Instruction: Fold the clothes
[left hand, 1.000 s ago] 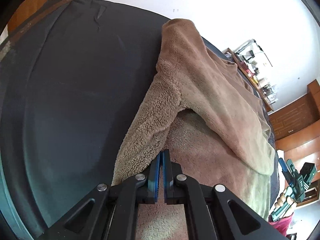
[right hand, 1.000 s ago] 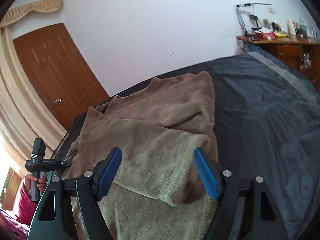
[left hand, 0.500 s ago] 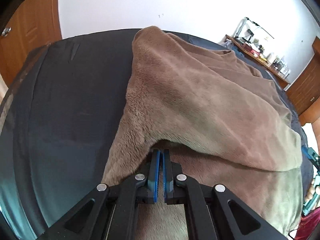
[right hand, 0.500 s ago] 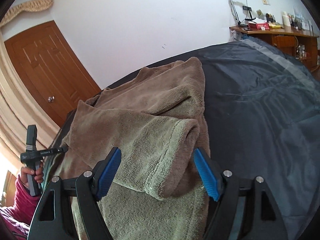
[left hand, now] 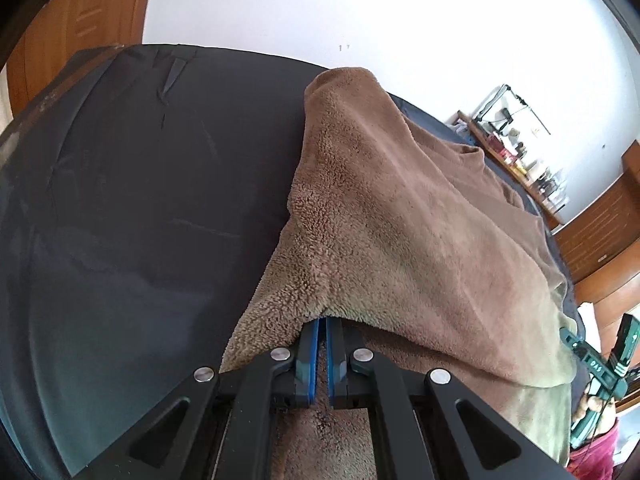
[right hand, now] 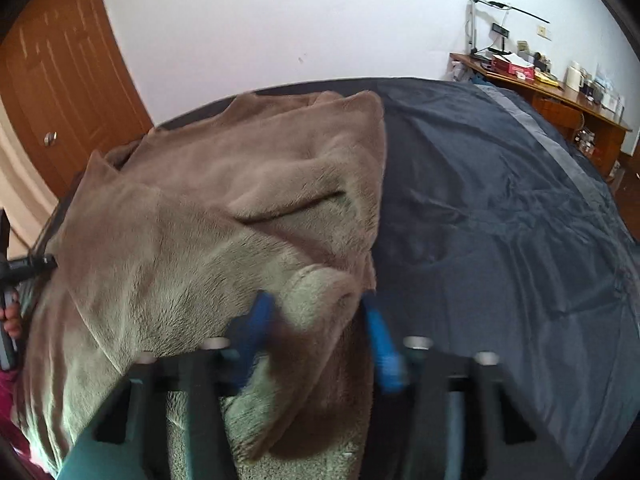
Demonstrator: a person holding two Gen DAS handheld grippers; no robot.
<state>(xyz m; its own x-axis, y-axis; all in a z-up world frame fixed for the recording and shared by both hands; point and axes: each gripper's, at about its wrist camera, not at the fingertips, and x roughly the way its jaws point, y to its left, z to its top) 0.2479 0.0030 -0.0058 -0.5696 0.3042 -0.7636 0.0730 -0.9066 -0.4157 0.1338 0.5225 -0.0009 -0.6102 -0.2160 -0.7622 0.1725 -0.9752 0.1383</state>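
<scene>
A brown fleece garment [left hand: 400,220] lies spread over a dark bed cover [left hand: 140,200]. My left gripper [left hand: 322,322] is shut on a raised fold at the garment's near left edge, and its fingertips are hidden under the fabric. In the right wrist view the same garment [right hand: 240,184] covers the left half of the bed. Its rolled cuff [right hand: 316,284] sits between the blue pads [right hand: 260,316] of my right gripper [right hand: 318,320]. That gripper is motion-blurred and open, with its jaws narrowed around the cuff.
The dark cover [right hand: 500,220] stretches bare to the right of the garment. A wooden desk [right hand: 560,92] with clutter stands at the far right wall, and a wooden door [right hand: 60,80] at the left. A person's hand [right hand: 12,316] shows at the left edge.
The right gripper's jaws have narrowed around the rolled cuff and it has moved forward. The left gripper stays shut on the fold, which it has swung leftward and lifted.
</scene>
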